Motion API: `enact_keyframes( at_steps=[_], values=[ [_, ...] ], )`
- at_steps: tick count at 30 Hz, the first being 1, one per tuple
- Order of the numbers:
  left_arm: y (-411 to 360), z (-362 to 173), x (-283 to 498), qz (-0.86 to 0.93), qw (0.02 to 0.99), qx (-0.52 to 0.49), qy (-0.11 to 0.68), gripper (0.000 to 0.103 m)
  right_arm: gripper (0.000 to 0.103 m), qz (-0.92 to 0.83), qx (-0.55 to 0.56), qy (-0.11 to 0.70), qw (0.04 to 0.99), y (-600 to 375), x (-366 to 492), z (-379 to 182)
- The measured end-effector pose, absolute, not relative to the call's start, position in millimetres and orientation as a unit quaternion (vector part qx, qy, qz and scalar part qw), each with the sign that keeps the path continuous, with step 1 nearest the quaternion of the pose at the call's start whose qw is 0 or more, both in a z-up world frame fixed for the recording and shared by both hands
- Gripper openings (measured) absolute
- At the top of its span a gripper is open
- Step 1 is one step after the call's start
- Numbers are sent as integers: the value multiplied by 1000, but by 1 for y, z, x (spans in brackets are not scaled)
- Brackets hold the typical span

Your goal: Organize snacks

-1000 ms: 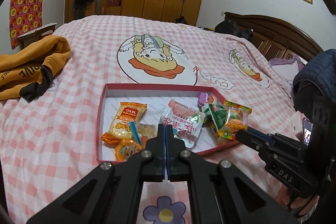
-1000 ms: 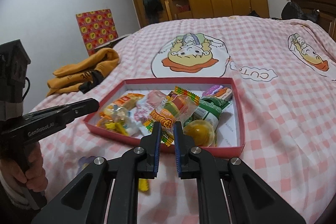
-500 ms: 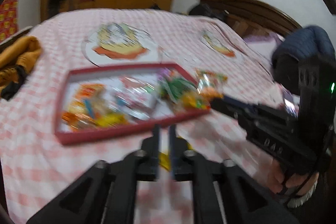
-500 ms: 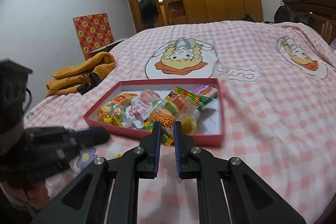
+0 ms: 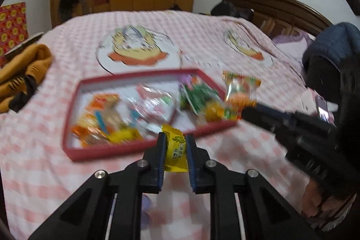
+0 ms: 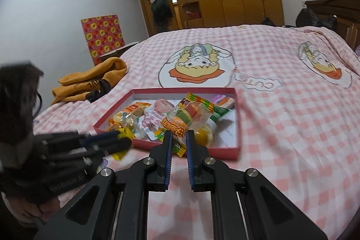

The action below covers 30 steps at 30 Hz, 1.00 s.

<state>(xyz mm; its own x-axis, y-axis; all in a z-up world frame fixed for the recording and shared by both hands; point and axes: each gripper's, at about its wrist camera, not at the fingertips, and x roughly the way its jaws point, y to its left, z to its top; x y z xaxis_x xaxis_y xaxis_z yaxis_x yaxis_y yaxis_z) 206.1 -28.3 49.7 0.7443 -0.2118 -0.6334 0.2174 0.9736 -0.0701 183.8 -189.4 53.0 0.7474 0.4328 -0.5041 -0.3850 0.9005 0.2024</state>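
Both tongs loaded | left tongs (image 5: 176,145) now grip yellow packet (image 5: 176,151) | right tongs (image 6: 179,141) still clamp burger-candy bag (image 6: 187,118)

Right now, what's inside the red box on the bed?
The red box holds a heap of wrapped snacks: an orange packet, a pink pouch, a green packet and a yellow jelly cup. Whatever lies under the heap is covered.

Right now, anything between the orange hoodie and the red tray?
Nothing: only bare pink checked bedspread between the orange hoodie and the red tray, clearest in the right wrist view.
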Motion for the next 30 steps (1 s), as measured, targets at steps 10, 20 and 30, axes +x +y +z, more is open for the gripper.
enact_keyframes(
  at_steps=[10,20,30],
  values=[
    [12,45,250,-43,946,-8,321,17,13,232,17,308,923,-151,223,29],
    [21,43,250,-25,945,-8,326,61,39,202,-6,307,930,-143,224,29],
    [9,72,180,-16,960,19,278,91,87,199,14,265,943,-160,162,61]
  ],
)
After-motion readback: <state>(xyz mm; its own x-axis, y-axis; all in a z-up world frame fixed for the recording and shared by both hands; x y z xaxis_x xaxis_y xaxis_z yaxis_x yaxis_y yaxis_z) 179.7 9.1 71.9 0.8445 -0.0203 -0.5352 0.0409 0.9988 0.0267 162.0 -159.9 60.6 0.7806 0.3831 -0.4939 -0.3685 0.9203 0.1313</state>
